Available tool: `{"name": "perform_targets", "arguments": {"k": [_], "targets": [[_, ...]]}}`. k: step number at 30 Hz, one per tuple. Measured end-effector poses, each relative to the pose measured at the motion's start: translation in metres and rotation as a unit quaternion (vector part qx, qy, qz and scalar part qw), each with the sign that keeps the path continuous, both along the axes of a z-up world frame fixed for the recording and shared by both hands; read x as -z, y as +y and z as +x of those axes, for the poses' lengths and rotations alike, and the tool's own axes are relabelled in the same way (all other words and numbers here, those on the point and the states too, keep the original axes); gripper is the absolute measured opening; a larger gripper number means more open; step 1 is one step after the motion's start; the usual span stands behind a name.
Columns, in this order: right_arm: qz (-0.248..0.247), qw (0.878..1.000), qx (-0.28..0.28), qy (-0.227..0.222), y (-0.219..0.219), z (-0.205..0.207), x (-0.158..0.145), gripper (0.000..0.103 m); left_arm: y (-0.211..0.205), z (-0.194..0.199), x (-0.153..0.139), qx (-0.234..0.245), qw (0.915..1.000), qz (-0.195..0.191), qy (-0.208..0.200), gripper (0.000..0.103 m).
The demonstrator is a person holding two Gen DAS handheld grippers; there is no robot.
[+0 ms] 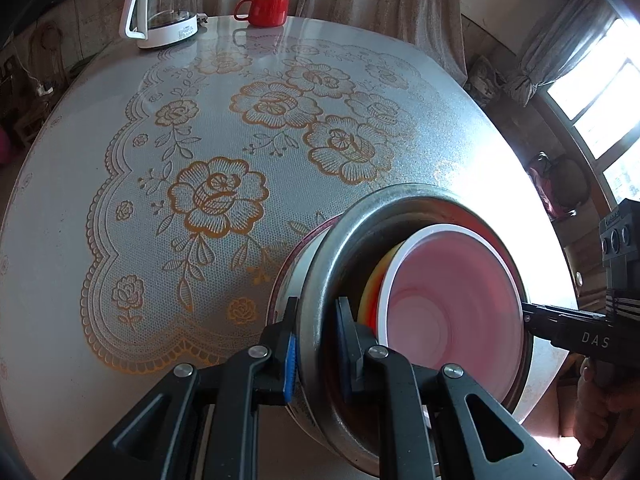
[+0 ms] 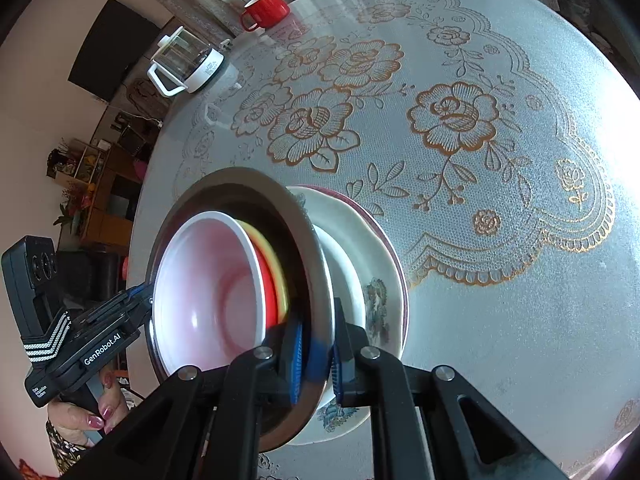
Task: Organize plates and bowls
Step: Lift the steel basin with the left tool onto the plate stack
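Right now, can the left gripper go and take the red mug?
Probably not. The left gripper is shut on the metal bowl's rim, shared with the right gripper. The red mug stands far off across the table, by the kettle.

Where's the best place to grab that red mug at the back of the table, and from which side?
Judging by its pose, take the red mug by the handle, which sticks out toward the glass kettle, so come from that side. The mug stands upright with its mouth open, so pinching the rim from above would be the fallback. Both grippers are now shut on the metal bowl rim.
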State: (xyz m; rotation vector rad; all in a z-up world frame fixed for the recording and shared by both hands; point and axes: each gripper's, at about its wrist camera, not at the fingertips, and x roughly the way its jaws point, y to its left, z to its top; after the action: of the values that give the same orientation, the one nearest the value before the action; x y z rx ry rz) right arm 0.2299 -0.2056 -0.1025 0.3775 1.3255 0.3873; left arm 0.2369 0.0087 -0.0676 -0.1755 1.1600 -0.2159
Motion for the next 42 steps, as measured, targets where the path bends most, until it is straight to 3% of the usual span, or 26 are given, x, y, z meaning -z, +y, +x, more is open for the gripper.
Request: {"name": "perform_targets", "arguments": {"k": [21, 25, 31, 42], "targets": [[0.015, 1.0, 0.015, 0.013, -0.008, -0.01, 0.008, 0.013, 0.001, 0.0, 0.008, -0.007, 0.9998, -0.017, 0.005, 0.016], [0.007, 1.0, 0.006, 0.003, -0.005, -0.014, 0.005, 0.016, -0.001, -0.005, 0.007, -0.011, 0.9999, -0.007, 0.0, 0.016], [-0.006, 1.0, 0.005, -0.004, -0.001, -0.014, 0.006, 0.013, -0.006, -0.009, 0.002, -0.009, 0.9996, 0.025, -0.012, 0.016], [-0.004, 1.0, 0.025, 0.007, 0.002, -0.018, 0.009, 0.013, -0.005, -0.013, -0.002, 0.001, 0.9991, 0.036, -0.023, 0.016]]}}
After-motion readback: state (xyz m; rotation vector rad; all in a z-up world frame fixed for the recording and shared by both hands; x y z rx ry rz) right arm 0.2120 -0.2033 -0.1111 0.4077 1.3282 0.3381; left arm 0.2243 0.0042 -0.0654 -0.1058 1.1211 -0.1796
